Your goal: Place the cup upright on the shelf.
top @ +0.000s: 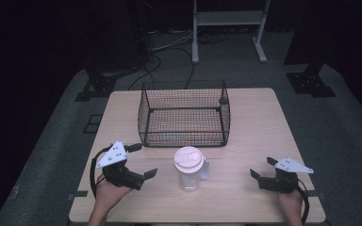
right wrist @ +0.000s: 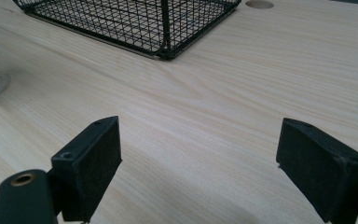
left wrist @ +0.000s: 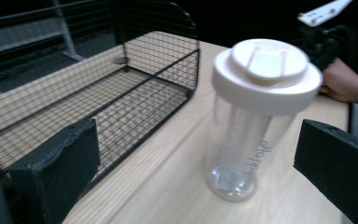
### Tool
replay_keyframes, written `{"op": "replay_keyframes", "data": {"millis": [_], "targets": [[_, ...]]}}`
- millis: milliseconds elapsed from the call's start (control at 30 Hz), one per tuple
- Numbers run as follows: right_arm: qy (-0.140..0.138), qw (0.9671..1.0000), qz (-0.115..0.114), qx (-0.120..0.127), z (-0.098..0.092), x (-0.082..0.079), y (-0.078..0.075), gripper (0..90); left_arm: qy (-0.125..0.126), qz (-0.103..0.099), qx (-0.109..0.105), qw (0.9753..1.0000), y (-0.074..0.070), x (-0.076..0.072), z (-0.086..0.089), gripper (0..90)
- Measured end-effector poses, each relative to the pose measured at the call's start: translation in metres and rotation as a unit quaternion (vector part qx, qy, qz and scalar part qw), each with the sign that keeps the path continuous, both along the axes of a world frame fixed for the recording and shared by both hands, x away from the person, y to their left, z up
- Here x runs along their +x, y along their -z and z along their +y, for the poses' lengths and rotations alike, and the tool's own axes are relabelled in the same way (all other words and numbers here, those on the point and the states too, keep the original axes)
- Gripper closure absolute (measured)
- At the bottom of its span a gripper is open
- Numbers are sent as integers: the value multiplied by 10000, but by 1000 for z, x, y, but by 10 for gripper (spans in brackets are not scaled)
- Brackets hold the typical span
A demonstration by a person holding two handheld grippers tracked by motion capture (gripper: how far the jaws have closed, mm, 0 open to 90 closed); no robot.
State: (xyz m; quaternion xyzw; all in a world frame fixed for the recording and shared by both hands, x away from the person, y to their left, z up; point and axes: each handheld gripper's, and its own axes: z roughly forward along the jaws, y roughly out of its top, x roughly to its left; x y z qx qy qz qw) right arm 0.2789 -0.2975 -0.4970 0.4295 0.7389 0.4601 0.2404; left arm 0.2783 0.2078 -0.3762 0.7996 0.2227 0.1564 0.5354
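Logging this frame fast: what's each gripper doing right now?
Left gripper: open, holding nothing, jaws wide beside the bottle.
Right gripper: open, holding nothing, over bare table.

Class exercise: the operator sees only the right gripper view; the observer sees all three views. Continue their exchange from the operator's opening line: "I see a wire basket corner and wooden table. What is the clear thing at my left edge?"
Observer: It is the base of a clear bottle. It stands upright on the table and has a pale flip lid.
Operator: Where does it stand relative to the basket?
Observer: Just in front of the wire basket, on the person's side and not touching it.
Operator: What is the other gripper doing?
Observer: The left gripper points at the bottle with its jaws wide open, clear of it.
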Motion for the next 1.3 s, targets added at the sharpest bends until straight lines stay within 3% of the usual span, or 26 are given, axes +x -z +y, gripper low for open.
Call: {"op": "replay_keyframes", "data": {"millis": [267,433,733,1300], "targets": [[-2,10000,3,3,0,0,0,129,379,96,245,9989,-9,0,-10,0],[-6,10000,5,-10,0,0,0,129,534,104,255,9982,-16,-1,-16,0],[-28,10000,5,-2,0,0,0,129,999,164,574,9932,-25,3,-44,0],[-116,9999,21,9,0,1,0,129,1152,323,1088,9868,-24,13,-78,0]]}}
